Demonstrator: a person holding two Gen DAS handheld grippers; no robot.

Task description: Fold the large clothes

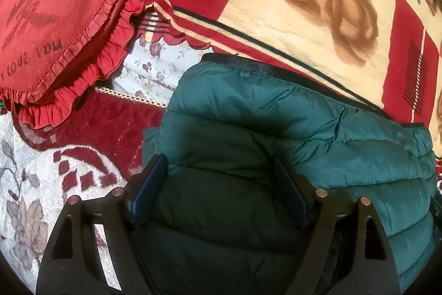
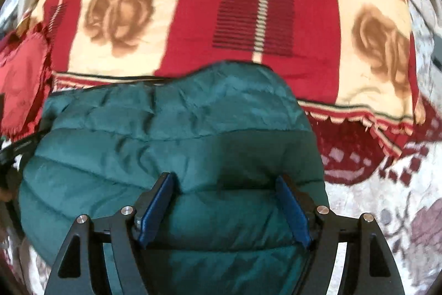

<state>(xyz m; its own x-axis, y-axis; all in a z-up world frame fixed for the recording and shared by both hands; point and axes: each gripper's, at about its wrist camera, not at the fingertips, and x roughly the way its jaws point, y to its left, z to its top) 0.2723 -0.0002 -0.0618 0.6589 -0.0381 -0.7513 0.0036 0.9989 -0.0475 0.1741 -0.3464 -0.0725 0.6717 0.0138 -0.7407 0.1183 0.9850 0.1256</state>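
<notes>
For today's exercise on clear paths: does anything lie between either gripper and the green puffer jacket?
Nothing visible does. The left gripper and right gripper both stand open directly over the green puffer jacket, its padding bulging between the blue pads. The heart pillow lies off to one side.

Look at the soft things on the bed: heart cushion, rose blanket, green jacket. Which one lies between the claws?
The green quilted jacket. It lies between the fingers of the left claw and right claw; the frilled red heart cushion and rose blanket lie beyond them.
</notes>
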